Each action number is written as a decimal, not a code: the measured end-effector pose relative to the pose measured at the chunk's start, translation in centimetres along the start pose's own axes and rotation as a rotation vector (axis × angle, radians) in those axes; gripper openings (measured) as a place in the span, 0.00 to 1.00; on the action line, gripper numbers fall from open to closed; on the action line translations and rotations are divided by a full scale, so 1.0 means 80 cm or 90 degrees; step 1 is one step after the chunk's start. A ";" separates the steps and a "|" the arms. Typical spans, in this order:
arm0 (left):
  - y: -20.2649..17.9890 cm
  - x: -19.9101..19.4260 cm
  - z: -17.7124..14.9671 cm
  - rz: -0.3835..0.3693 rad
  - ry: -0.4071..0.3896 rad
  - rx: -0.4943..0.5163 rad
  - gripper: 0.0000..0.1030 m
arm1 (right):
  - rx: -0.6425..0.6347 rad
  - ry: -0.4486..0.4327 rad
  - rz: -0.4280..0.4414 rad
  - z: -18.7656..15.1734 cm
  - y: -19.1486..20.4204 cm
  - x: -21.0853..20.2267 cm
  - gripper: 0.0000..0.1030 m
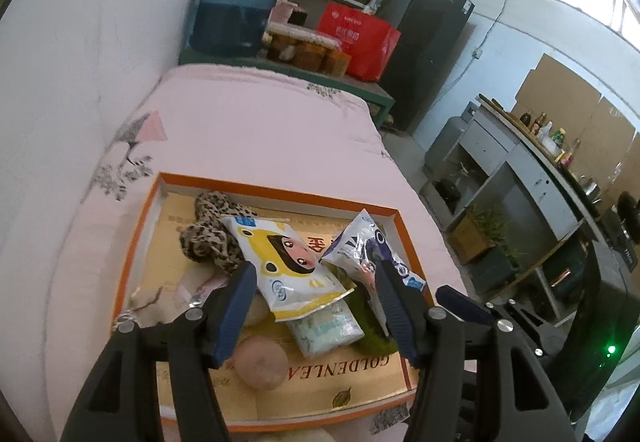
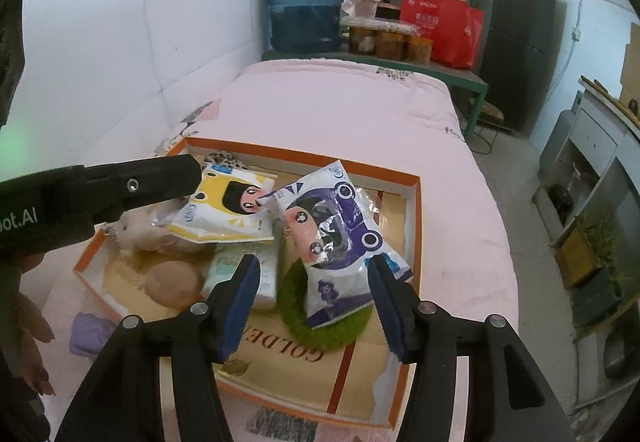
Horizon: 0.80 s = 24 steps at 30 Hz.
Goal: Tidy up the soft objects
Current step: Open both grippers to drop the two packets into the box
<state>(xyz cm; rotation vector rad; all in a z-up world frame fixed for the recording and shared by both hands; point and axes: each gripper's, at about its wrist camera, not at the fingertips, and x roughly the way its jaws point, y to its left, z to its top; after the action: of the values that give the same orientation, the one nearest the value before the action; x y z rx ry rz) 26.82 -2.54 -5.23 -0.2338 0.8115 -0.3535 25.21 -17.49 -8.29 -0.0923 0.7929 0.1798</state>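
Note:
An orange-rimmed box [image 1: 280,192] [image 2: 416,202] lies on the pink bed. It holds a yellow cartoon pack [image 1: 288,262] [image 2: 228,208], a purple cartoon pack [image 1: 368,242] [image 2: 336,238], a leopard-print cloth [image 1: 212,230], a tissue pack [image 1: 324,326] [image 2: 256,270], a green fuzzy ring [image 2: 324,330], a beige plush [image 2: 156,234] and a tan round pad [image 1: 260,362] [image 2: 172,282]. My left gripper [image 1: 316,282] is open above the packs. My right gripper [image 2: 312,274] is open around the purple pack's lower end.
A purple soft piece [image 2: 88,334] lies on the bed left of the box. A blue water jug [image 2: 304,2], jars and a red bag [image 2: 444,26] stand on a green table beyond the bed. A wall runs on the left, a counter on the right.

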 end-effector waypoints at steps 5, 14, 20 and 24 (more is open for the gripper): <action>-0.012 -0.028 -0.007 0.036 -0.036 0.030 0.60 | 0.008 -0.005 -0.002 -0.005 0.002 -0.016 0.56; -0.023 -0.071 -0.025 0.095 -0.075 0.067 0.59 | 0.027 -0.020 -0.001 -0.016 0.010 -0.052 0.56; -0.024 -0.101 -0.043 0.122 -0.096 0.083 0.59 | 0.036 -0.026 0.002 -0.031 0.025 -0.075 0.56; -0.023 -0.117 -0.056 0.133 -0.104 0.086 0.59 | 0.039 -0.026 0.005 -0.041 0.034 -0.088 0.56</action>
<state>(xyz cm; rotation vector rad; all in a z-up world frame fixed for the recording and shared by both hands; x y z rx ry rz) 17.20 -0.84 -1.38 -0.0490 0.6405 -0.1884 17.56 -16.16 -5.57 -0.0273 0.7573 0.1634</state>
